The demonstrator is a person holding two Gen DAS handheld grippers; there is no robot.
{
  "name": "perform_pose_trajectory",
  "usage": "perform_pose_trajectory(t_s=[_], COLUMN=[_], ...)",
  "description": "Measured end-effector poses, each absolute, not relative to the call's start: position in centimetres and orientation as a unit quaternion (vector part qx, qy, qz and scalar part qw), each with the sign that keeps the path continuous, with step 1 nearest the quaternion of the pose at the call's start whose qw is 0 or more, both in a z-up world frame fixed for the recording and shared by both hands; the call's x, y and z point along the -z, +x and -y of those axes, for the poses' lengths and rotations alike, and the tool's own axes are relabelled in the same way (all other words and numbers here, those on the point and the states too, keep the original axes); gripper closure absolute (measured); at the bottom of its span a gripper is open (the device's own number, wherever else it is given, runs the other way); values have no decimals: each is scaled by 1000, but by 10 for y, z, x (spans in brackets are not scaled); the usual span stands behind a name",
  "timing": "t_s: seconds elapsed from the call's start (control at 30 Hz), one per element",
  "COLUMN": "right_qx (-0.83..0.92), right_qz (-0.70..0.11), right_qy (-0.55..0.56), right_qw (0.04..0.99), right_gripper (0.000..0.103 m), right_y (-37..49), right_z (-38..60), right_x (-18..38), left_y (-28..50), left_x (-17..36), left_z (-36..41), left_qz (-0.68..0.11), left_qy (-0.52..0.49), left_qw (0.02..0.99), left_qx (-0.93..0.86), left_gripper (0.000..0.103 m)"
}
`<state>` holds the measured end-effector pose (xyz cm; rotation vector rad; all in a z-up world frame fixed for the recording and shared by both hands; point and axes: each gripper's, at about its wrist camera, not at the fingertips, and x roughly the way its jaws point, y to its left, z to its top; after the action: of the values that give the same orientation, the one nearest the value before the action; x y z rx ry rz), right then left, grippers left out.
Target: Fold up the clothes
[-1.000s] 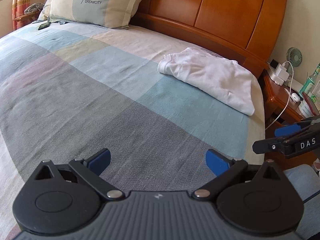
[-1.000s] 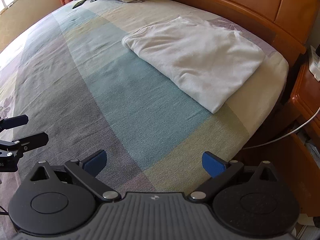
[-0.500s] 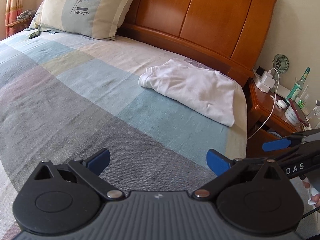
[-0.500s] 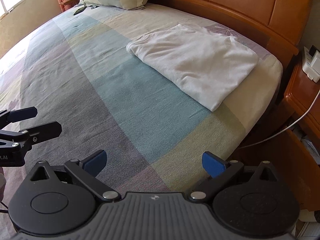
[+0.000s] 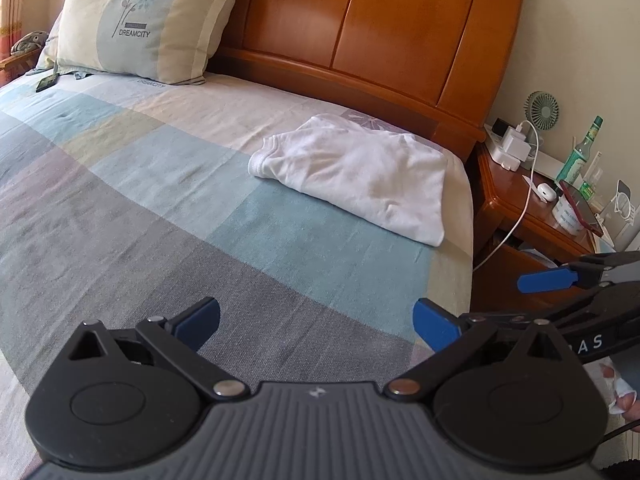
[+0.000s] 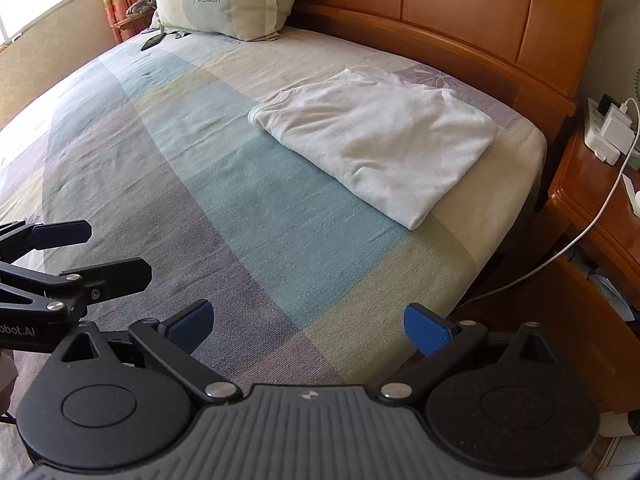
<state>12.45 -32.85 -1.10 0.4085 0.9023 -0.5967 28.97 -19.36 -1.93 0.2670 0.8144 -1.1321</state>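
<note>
Your left gripper (image 5: 316,320) and right gripper (image 6: 307,322) hang spread and empty over the checked bedspread (image 6: 280,216); folded white shirt (image 6: 376,140) at one o'clock, nightstand (image 5: 528,216) beyond.

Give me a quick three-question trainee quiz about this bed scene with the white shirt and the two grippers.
1. True or false: the left gripper grips the folded white cotton shirt.
2. The shirt lies nearest: A) the striped pillow, B) the wooden nightstand, C) the window.
3. Fill in: the right gripper is ____.

Key: 1 false; 2 B; 3 open.
</note>
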Motion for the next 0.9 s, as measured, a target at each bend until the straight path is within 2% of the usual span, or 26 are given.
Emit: perform_pose_trajectory(t_s=[0.9], right_qx=[279], right_qz=[-430], right_qy=[195], right_qw=[836], right_gripper=[0], right_y=[128], right_z=[323], right_x=[15], left_y=[295], left_x=[27], left_z=[187], left_qz=[-383], left_qy=[129], left_qw=[760], left_qx=[509], left_gripper=[1])
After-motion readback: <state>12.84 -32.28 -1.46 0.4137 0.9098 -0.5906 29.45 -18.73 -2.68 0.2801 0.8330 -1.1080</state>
